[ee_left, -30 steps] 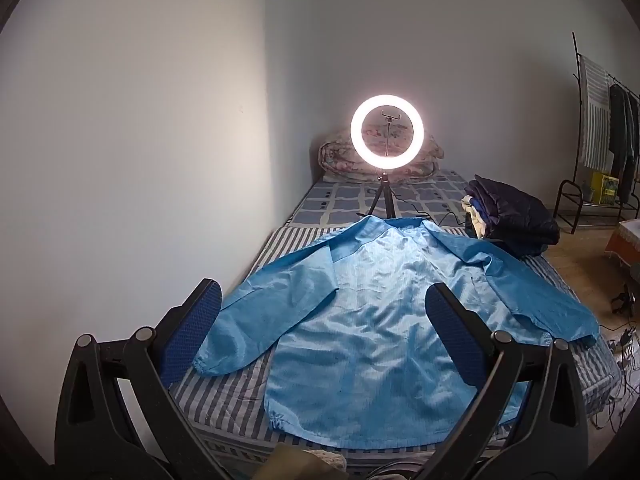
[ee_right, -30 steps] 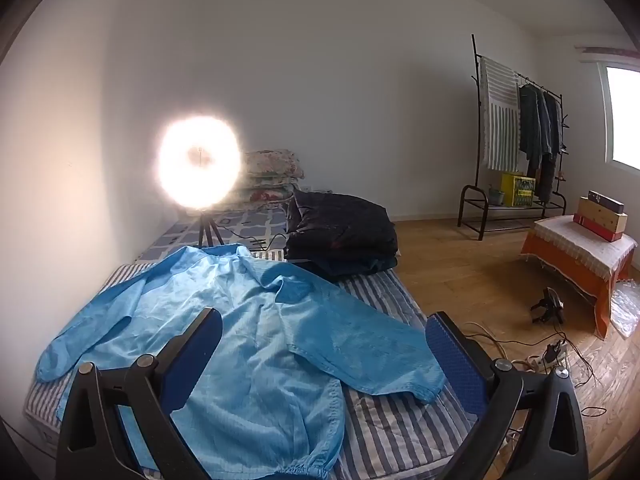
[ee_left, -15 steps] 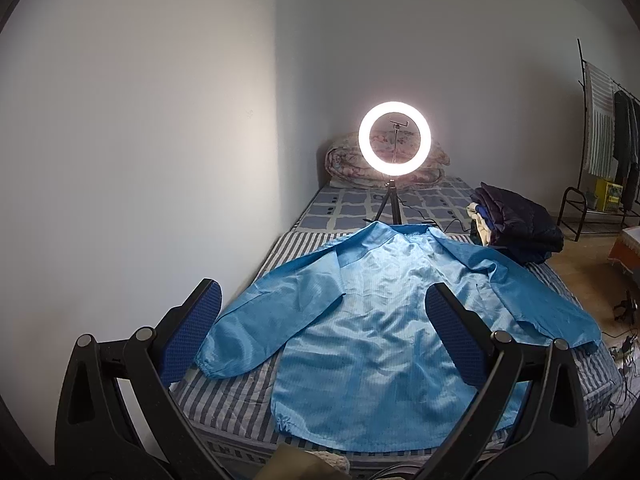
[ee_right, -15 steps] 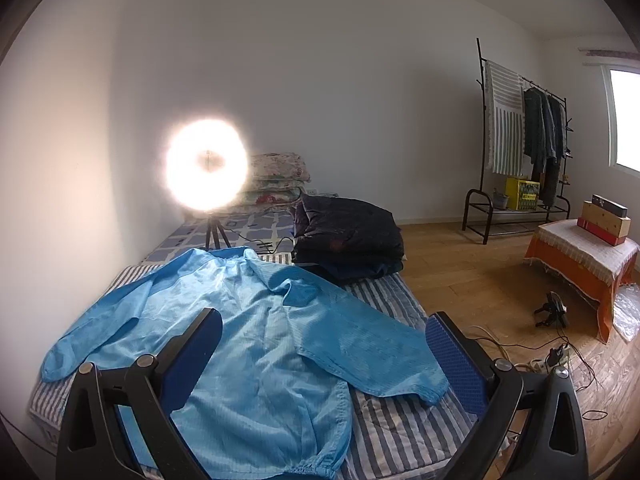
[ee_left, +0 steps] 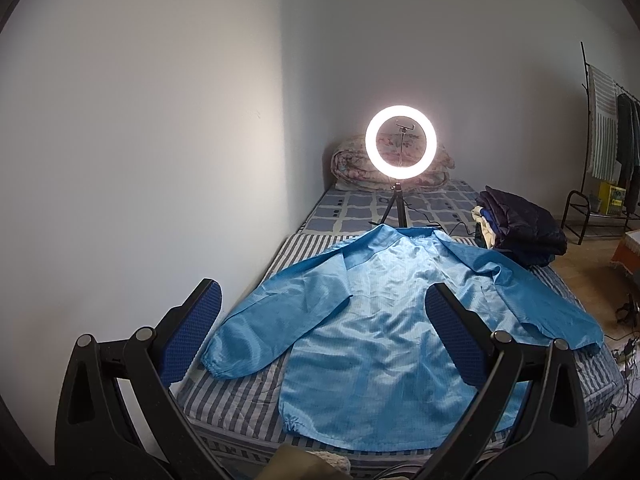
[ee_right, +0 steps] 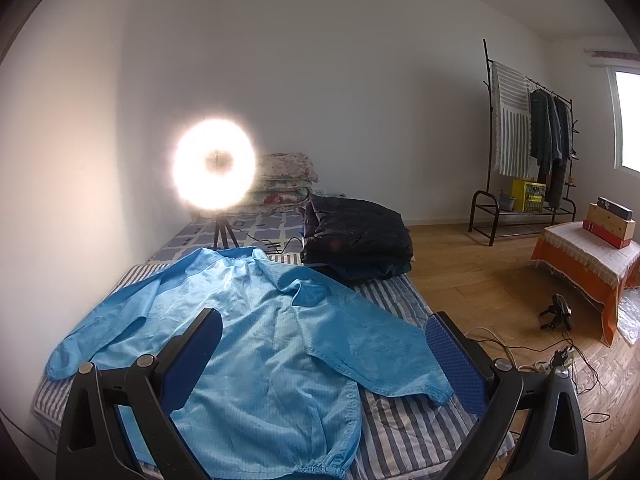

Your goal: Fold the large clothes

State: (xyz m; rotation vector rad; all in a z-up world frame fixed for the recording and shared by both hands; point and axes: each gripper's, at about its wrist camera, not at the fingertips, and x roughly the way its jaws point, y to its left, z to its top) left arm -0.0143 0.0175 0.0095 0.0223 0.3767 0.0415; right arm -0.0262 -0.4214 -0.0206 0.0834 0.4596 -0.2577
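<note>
Lying flat on striped bed (ee_left: 224, 396): blue jacket (ee_left: 384, 320), long axis 6–12 o'clock, hem nearest. Left gripper (ee_left: 320, 340) & right gripper (ee_right: 320, 344) both wide open, empty, above hem; left sleeve (ee_left: 276, 320) nearer left gripper.

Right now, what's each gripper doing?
Left gripper: open, holding nothing, above the blue jacket.
Right gripper: open, holding nothing.
</note>
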